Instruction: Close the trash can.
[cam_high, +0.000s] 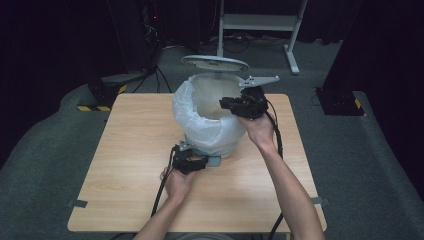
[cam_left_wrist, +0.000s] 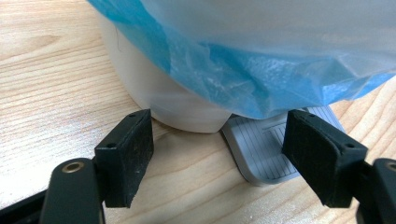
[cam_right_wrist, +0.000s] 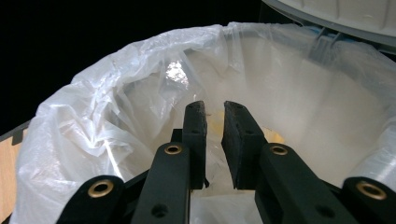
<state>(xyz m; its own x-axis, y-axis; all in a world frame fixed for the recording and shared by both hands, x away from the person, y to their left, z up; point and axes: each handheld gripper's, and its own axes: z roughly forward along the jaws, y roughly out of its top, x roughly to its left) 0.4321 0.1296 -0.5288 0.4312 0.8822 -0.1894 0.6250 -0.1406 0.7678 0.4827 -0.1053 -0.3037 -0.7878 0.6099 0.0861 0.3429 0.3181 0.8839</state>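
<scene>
High view: the pedal bin (cam_high: 210, 131) stands mid-table, lid up. Left gripper (cam_left_wrist: 219, 154), jaws wide and empty, rests at its pedal (cam_left_wrist: 266, 149); right gripper (cam_right_wrist: 215, 135), nearly closed, apparently empty, hangs inside the liner (cam_right_wrist: 93, 121). Next, probably withdraw.

The bin (cam_high: 215, 142) is white, and its open lid (cam_high: 215, 62) is pale grey. The bag (cam_high: 200, 117) inside it looks milky white from above and blue in the left gripper view. The pedal (cam_left_wrist: 264, 149) is grey with thin stripes. The bench (cam_high: 125, 175) is light wood with wavy lines. Both grippers' fingers (cam_right_wrist: 194, 126) are black. The floor (cam_high: 360, 165) is dark grey.
</scene>
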